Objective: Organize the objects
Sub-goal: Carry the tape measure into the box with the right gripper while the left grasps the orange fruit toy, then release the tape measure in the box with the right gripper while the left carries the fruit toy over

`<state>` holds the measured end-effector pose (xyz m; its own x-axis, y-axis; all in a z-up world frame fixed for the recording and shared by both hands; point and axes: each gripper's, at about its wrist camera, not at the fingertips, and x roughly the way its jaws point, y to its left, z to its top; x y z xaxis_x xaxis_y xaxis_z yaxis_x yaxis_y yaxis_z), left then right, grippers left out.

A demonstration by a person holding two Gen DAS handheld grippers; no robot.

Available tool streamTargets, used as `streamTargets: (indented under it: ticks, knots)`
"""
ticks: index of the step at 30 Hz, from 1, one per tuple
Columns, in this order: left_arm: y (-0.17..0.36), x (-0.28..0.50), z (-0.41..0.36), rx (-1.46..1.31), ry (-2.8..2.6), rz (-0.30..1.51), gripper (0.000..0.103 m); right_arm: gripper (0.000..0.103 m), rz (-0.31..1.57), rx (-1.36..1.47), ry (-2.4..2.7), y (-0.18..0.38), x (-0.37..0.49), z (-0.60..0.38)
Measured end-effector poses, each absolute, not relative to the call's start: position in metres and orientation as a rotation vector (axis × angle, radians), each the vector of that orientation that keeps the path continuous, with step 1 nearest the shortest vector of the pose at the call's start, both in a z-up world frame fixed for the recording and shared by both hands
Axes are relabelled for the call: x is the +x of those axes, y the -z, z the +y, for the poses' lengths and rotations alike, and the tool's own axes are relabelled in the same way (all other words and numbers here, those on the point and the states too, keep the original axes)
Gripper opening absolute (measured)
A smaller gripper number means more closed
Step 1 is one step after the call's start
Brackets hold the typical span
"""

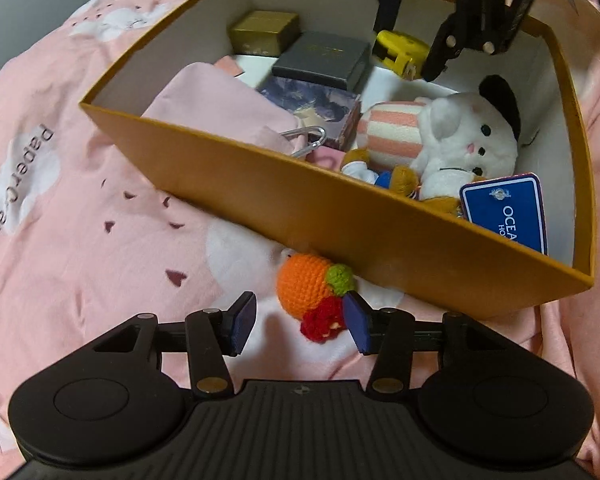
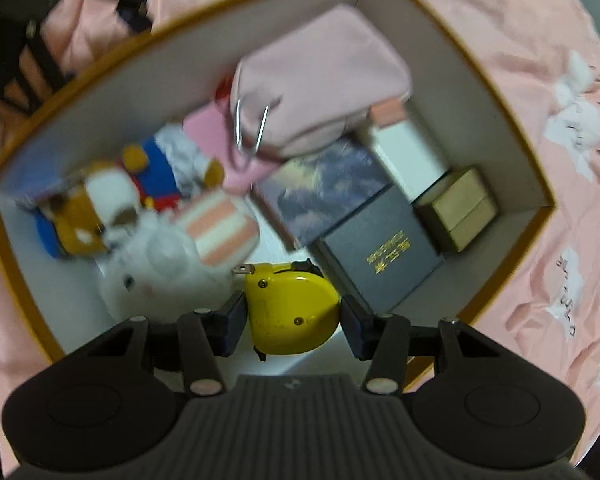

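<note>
My left hand-held gripper (image 1: 300, 322) is tipped down over the bed (image 1: 80, 240), jaws wide with nothing gripped. The crochet orange (image 1: 306, 290) lies on the bedspread just past them, touching the right pad (image 1: 358, 322) and resting against the box (image 1: 380, 240) wall. I judge it is the one stray left outside, so I have the jaws spread to take its round body. Farther on, inside the box, pouch (image 1: 216, 108), plush (image 1: 464, 140) and small cases (image 1: 320, 60) are packed close, leaving bare floor at the far side. There my right hand-held gripper (image 2: 294, 322) points straight down, pads (image 2: 232, 326) on either flank of the yellow tape measure (image 2: 292, 308), holding it over that free spot beside the grey case (image 2: 380, 252).
</note>
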<state>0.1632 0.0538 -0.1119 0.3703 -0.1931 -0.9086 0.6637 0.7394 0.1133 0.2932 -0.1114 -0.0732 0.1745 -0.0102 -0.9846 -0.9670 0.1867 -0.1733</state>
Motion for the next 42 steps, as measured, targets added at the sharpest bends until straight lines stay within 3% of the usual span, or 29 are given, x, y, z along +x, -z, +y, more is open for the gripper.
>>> streamTargets:
  ticks: [12, 24, 27, 35, 42]
  knots:
    - [0.123, 0.166, 0.042, 0.552, 0.640, 1.023, 0.056, 0.053, 1.230, -1.232, -0.981, 0.113, 0.309, -0.112]
    - [0.115, 0.160, 0.043, 0.531, 0.524, 1.021, 0.047, 0.055, 1.146, -1.150, -0.982, 0.087, 0.297, -0.124]
    - [0.100, 0.157, 0.055, 0.452, 0.462, 1.015, 0.047, 0.059, 1.088, -1.082, -0.962, 0.066, 0.288, -0.134]
    - [0.029, 0.149, 0.077, 0.230, 0.341, 0.934, 0.046, 0.056, 0.953, -0.795, -0.798, 0.010, 0.278, -0.178]
    - [-0.029, 0.152, 0.038, 0.072, 0.389, 0.868, 0.046, 0.057, 0.877, -0.457, -0.625, -0.004, 0.258, -0.210]
